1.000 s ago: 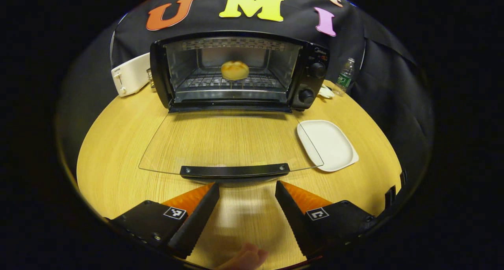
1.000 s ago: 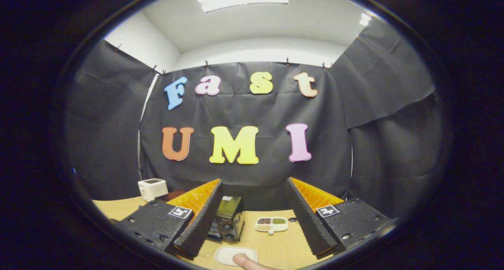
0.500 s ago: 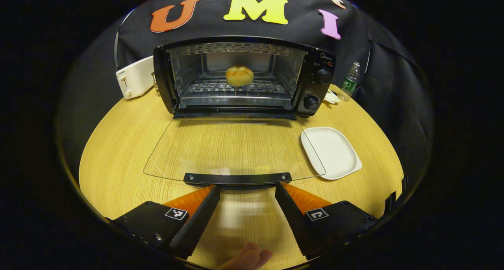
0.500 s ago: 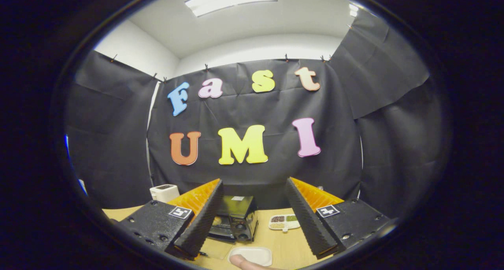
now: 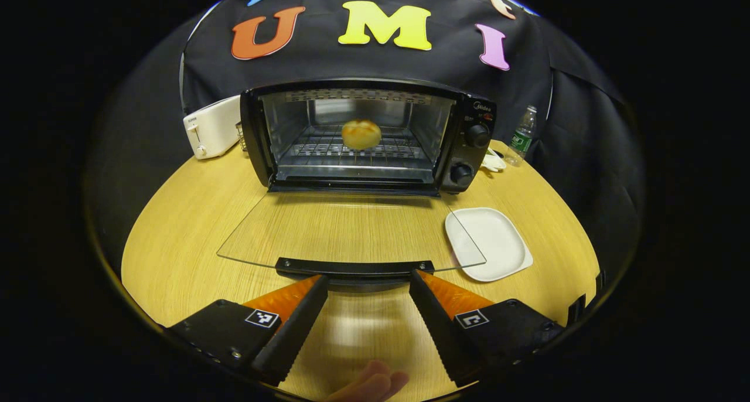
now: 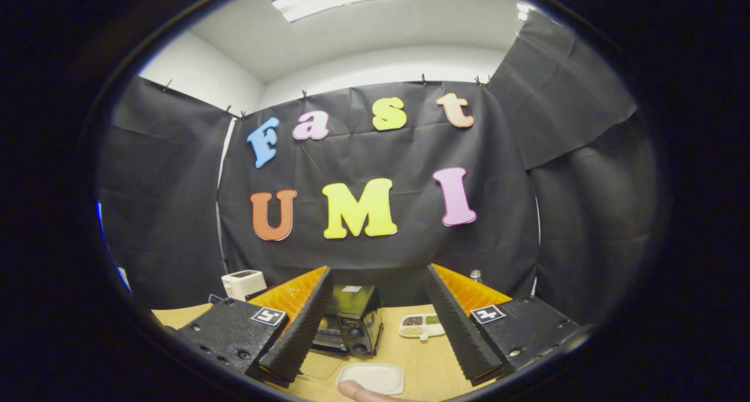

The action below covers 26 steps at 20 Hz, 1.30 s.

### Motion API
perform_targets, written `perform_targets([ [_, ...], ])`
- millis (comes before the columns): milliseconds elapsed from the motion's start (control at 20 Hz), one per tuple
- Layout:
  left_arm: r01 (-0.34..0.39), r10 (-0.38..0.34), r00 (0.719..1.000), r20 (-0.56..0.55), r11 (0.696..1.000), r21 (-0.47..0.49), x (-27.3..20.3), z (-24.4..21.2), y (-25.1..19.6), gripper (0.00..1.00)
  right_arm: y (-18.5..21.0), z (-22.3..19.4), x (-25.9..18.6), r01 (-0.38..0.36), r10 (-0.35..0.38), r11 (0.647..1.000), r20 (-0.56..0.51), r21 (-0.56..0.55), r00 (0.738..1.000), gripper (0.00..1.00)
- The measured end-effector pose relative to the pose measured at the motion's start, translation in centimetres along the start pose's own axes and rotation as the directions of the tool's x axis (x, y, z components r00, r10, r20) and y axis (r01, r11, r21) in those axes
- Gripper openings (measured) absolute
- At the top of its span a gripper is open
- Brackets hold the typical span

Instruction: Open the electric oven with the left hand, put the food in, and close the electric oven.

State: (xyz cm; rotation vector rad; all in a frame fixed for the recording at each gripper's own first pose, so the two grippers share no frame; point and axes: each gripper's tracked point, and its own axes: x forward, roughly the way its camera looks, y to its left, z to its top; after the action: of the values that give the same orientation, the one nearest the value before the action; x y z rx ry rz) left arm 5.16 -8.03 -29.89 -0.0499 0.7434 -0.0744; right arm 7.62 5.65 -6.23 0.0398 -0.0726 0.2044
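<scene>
The black electric oven (image 5: 366,135) stands at the back of the round wooden table, its glass door (image 5: 345,229) folded down flat toward me. A golden bread roll (image 5: 361,133) rests on the wire rack inside. My left gripper (image 5: 367,282) is open, its fingertips just behind the door's black handle (image 5: 354,267), nothing between them. In the right gripper view, my right gripper (image 6: 378,279) is open and held high, aimed at the booth wall; the oven (image 6: 351,323) shows small between its fingers.
An empty white plate (image 5: 487,242) lies right of the door. A white toaster (image 5: 212,126) stands left of the oven, a water bottle (image 5: 521,135) at the back right. A divided dish of grains (image 6: 420,326) sits farther back. A fingertip (image 5: 369,384) shows at the bottom.
My left gripper has closed in on the door handle and tilted up a little, so the oven sits lower in its view. The right gripper has shifted slightly and stays open.
</scene>
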Motion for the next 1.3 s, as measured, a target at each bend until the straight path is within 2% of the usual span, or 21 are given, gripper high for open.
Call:
perform_targets([
  [350,-0.054,0.049,0.996,0.08,0.997,0.06,-1.0,2.8,0.5,0.94,-0.9,-1.2,0.5,0.02,-0.019,1.0,-0.025,0.021,1.0,0.96],
  [400,-0.06,0.054,0.994,0.096,0.996,0.064,-1.1,3.4,0.6,0.87,-1.1,-1.4,0.5,0.023,-0.023,0.999,-0.031,0.023,0.999,0.96],
  [450,-0.06,0.053,0.993,0.108,0.996,0.064,-1.3,3.9,0.6,0.96,-1.3,-1.6,0.5,0.028,-0.027,0.999,-0.037,0.026,0.999,0.96],
  [550,-0.061,0.053,0.991,0.127,0.996,0.065,-1.4,4.8,0.6,1.0,-1.6,-2.0,0.5,0.035,-0.034,0.999,-0.051,0.031,0.998,0.96],
  [600,-0.063,0.052,0.989,0.139,0.996,0.07,-1.5,5.4,0.7,0.97,-1.7,-2.1,0.4,0.039,-0.038,0.999,-0.054,0.031,0.998,0.96],
  [850,-0.069,0.05,0.974,0.22,0.994,0.083,-2.0,8.8,0.8,0.96,-2.2,-1.6,-0.6,0.054,-0.053,0.998,-0.051,0.017,0.997,0.96],
  [1100,-0.076,0.049,0.946,0.322,0.994,0.074,-1.6,13.0,1.0,0.96,-2.3,-0.7,-1.9,0.068,-0.068,0.998,-0.038,0.002,0.997,0.96],
  [1300,-0.142,0.105,0.906,0.411,0.988,0.061,-1.0,16.8,2.5,0.97,-2.5,0.0,-3.4,0.081,-0.081,0.997,-0.03,0.003,0.996,0.96],
])
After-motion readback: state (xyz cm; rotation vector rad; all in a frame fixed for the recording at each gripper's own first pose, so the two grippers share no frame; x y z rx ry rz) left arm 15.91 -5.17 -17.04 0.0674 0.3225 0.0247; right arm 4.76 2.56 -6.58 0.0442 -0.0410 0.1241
